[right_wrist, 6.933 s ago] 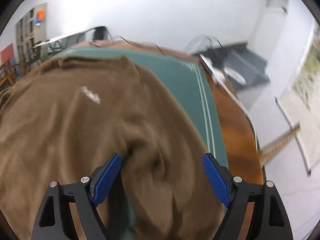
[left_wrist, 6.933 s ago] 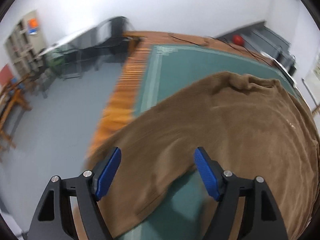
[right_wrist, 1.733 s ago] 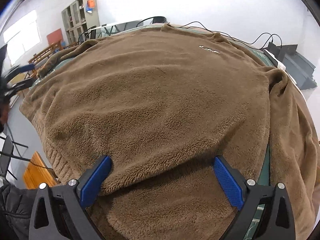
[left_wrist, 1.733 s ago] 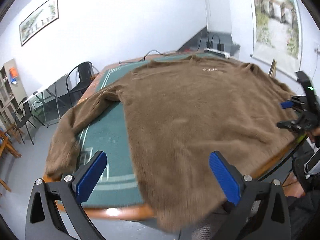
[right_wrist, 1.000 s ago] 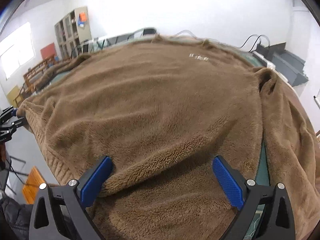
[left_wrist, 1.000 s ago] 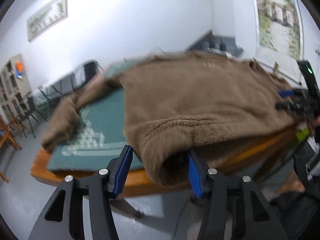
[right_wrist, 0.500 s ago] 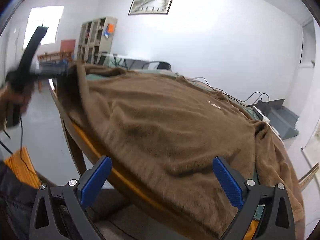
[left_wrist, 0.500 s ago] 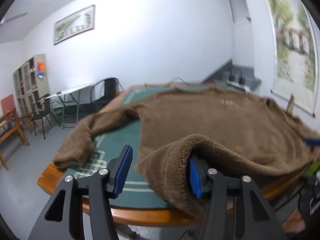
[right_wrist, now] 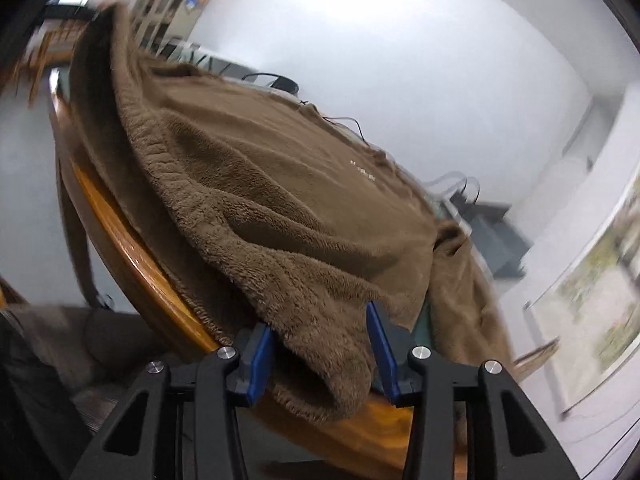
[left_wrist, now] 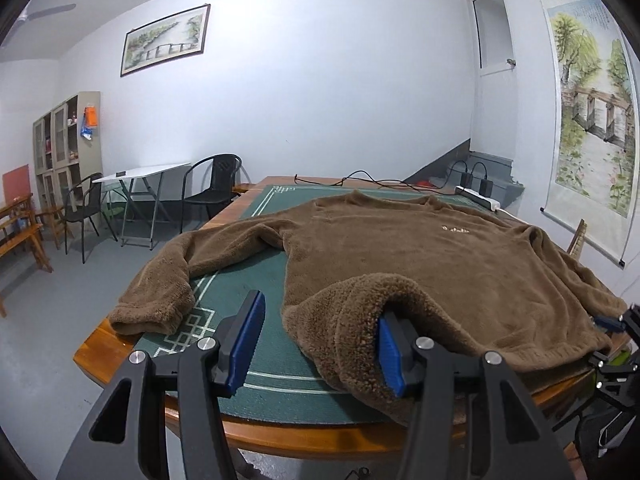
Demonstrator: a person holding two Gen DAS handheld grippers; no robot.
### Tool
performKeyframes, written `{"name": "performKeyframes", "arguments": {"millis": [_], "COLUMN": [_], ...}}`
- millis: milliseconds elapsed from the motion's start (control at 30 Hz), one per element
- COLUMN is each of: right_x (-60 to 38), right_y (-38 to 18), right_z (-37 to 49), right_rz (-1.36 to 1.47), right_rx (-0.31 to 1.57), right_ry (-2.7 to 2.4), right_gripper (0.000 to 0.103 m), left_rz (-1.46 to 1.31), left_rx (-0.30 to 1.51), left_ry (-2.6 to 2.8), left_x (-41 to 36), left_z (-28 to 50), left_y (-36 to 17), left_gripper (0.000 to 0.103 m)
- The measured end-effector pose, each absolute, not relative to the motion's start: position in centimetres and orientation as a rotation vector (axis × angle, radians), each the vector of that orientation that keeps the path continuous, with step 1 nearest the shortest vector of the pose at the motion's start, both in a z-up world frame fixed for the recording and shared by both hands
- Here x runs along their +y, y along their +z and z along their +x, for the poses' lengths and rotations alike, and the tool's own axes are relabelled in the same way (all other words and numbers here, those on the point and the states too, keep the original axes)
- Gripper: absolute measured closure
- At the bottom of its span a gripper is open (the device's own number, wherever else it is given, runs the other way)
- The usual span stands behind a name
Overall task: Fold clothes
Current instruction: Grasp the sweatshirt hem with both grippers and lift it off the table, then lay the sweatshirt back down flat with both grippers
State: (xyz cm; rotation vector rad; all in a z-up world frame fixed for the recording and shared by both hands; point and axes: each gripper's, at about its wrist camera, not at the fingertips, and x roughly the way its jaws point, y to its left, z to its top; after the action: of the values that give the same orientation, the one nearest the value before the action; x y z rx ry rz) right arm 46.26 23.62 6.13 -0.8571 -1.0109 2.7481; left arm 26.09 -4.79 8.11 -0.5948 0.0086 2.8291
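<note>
A brown fleece sweater [left_wrist: 420, 256] lies spread front-up across the green mat [left_wrist: 248, 280] of the wooden worktop [left_wrist: 100, 344], one sleeve trailing toward the worktop's near left corner and its bottom hem hanging over the near edge. The left claw [left_wrist: 320, 340] stands partly apart, with a bunched hem corner draped over its right pad while its left pad is bare and clear of the cloth. The right claw [right_wrist: 320, 346] is closing, the other hem corner bunched between its blue pads.
</note>
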Motion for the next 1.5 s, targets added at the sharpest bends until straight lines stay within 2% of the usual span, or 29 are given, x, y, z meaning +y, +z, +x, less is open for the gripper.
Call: {"name": "performKeyframes", "arguments": {"millis": [67, 133, 167, 200, 233, 467, 600, 767, 833, 900, 933, 967, 1033, 1167, 1267, 1400, 1500], "right_x": [23.2, 24.1, 25.2, 26.2, 27.3, 30.5, 28.9, 28.7, 28.7, 29.1, 29.4, 29.7, 30.6, 33.0, 33.1, 31.1, 29.7], "right_y": [6.0, 6.6, 7.4, 8.1, 8.7, 10.2, 7.5, 6.7, 6.7, 7.5, 8.1, 8.7, 10.4, 13.3, 13.8, 12.4, 10.1], "right_z": [46.2, 46.2, 46.1, 46.2, 46.3, 47.2, 46.9, 47.0, 47.5, 48.3, 48.8, 49.3, 49.7, 48.4, 45.2, 39.6, 36.3], "right_rz": [-0.841, -0.82, -0.803, -0.789, -0.778, -0.835, -0.979, -1.097, -1.142, -1.105, -1.078, -1.05, -0.981, -0.895, -0.929, -1.139, -1.345], "right_rx": [-1.103, -1.082, -1.023, -0.969, -0.918, -0.727, -0.792, -0.787, -0.794, -0.778, -0.735, -0.691, -0.534, -0.176, -0.069, -0.14, -0.273], "right_ry": [2.689, 2.651, 2.635, 2.629, 2.623, 2.612, 2.64, 2.712, 2.75, 2.813, 2.864, 2.914, 3.006, 3.104, 3.118, 3.181, 3.18], "right_gripper": [0.078, 0.084, 0.086, 0.086, 0.086, 0.086, 0.086, 0.085, 0.078, 0.063, 0.035, 0.019, 0.018, 0.018, 0.018, 0.018, 0.018], "left_rz": [-0.603, -0.627, -0.64, -0.659, -0.677, -0.789, -0.815, -0.86, -0.856, -0.858, -0.854, -0.852, -0.86, -0.801, -0.712, -0.706, -0.795], "left_rx": [0.026, 0.047, 0.06, 0.084, 0.117, 0.202, 0.251, 0.338, 0.466, 0.59, 0.621, 0.624, 0.538, 0.225, 0.027, -0.059, 0.043], "left_ry": [2.831, 2.831, 2.831, 2.836, 2.845, 2.822, 2.853, 2.803, 2.769, 2.705, 2.676, 2.646, 2.587, 2.527, 2.512, 2.518, 2.503], "left_x": [-4.6, -4.5, -4.4, -4.2, -4.1, -5.4, -6.8, -7.2, -6.4, -5.8, -5.7, -5.9, -6.8, -9.3, -9.9, -8.0, -5.1], "left_z": [26.2, 26.2, 26.2, 26.2, 26.2, 26.8, 27.5, 27.7, 27.9, 28.2, 28.5, 28.7, 28.9, 28.8, 27.5, 24.3, 21.4], "left_y": [7.8, 7.1, 6.7, 6.1, 5.5, 3.3, 3.5, 3.2, 2.6, 1.9, 1.8, 1.9, 2.5, 5.5, 7.7, 8.8, 7.4], "left_gripper": [0.045, 0.042, 0.036, 0.03, 0.028, 0.027, 0.027, 0.027, 0.027, 0.027, 0.027, 0.027, 0.027, 0.025, 0.021, 0.021, 0.021]}}
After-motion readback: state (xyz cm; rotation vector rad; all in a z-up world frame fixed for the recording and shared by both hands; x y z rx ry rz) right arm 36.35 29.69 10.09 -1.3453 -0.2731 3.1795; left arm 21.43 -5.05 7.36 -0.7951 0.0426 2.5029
